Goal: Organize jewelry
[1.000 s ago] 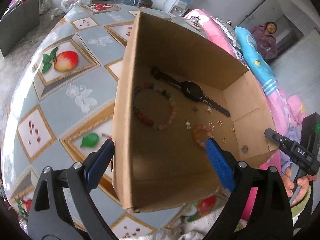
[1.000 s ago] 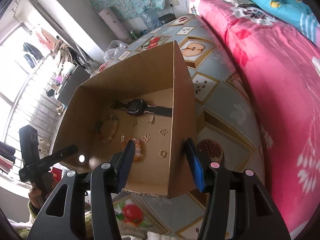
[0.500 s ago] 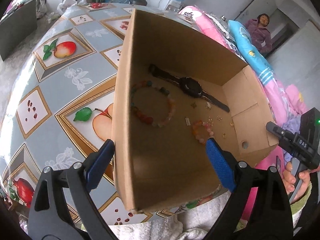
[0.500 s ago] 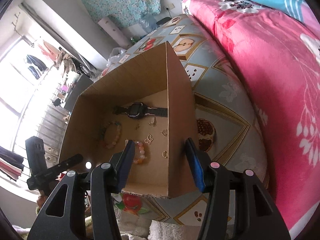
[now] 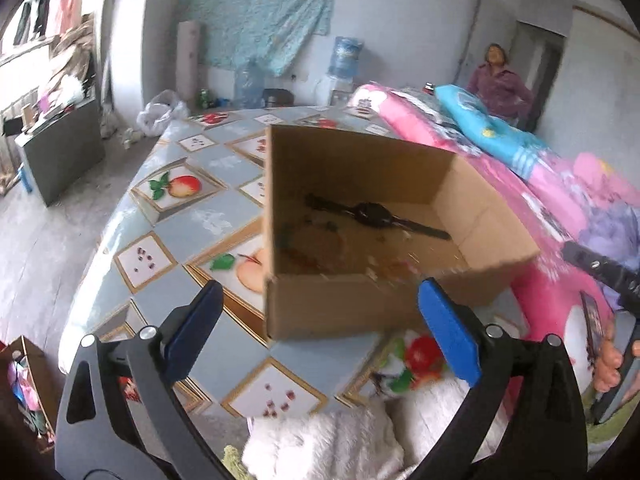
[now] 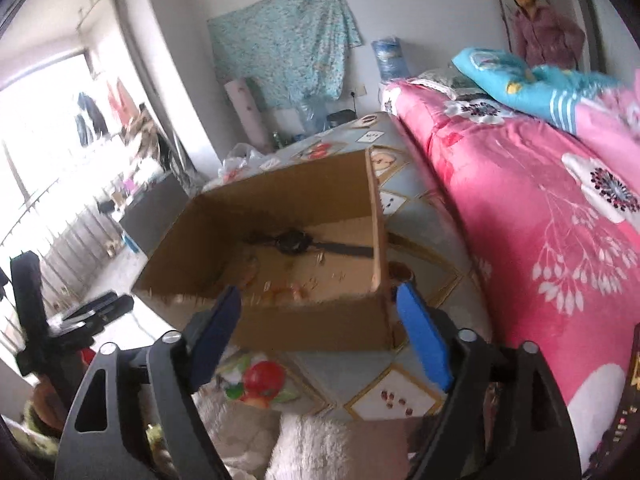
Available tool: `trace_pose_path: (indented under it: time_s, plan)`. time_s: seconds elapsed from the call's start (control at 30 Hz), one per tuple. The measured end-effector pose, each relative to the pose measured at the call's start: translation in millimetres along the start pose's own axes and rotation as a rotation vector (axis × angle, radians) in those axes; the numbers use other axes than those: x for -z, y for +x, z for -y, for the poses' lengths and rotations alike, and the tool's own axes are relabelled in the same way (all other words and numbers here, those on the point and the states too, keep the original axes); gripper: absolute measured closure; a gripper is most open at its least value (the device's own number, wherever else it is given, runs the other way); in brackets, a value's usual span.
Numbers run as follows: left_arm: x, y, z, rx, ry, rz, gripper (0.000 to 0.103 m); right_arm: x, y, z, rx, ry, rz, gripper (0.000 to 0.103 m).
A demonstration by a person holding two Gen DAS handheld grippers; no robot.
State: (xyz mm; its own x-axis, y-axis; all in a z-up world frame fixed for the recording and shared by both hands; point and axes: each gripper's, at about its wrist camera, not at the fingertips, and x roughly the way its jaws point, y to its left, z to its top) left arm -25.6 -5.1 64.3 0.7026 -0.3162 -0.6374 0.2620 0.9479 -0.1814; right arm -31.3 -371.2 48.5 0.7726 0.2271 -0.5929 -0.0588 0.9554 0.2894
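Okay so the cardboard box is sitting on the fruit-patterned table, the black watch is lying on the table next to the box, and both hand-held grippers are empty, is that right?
Not quite. The black watch lies inside the cardboard box, on its floor, not on the table beside it; the left wrist view shows this. The rest holds: the box sits on the fruit-patterned table, and the left hand-held gripper and right hand-held gripper are both open with nothing between their jaws.

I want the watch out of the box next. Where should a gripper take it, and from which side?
Probably at the round case of the black watch, coming straight down through the open top of the cardboard box. It lies flat on the floor, straps stretched out, and the tall walls block any sideways approach.
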Motion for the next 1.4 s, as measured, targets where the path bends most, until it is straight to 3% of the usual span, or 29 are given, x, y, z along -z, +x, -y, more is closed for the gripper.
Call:
trace_pose_path:
  time_s: [0.07,0.17,0.3,0.4,0.5,0.67,0.9,1.4]
  plan:
    - [6.3,-3.0,6.7,0.005,0.012,0.010,0.008,10.6,5.6,-8.8,0.018,-0.028,-0.022,0.019]
    - [14.6,-0.6,15.3,-0.048,0.022,0.002,0.008,23.5,22.1,-18.3,0.039,-0.048,-0.076,0.015]
    - [19.3,10.5,21.7,-0.195,0.034,-0.033,0.008,29.9,40.2,-29.7,0.093,-0.075,-0.122,0.014]
    - [17.5,18.6,22.2,-0.249,0.044,-0.066,0.008,29.2,43.4,-37.1,0.149,-0.090,-0.118,0.012]
    - [11.4,30.4,19.2,-0.243,0.038,-0.143,0.008,26.4,46.9,-42.8,0.168,-0.098,-0.129,0.011]
    - [12.5,45.7,13.5,-0.225,-0.069,-0.184,0.008,24.6,60.2,-49.4,0.208,-0.101,-0.172,0.010]
    - [20.9,61.6,22.7,-0.232,-0.066,-0.265,0.008,24.7,73.6,-54.1,0.212,-0.085,-0.213,0.009]
    - [15.5,69.5,41.8,-0.289,-0.021,-0.267,0.008,27.3,84.5,-52.5,0.250,-0.066,-0.250,0.009]
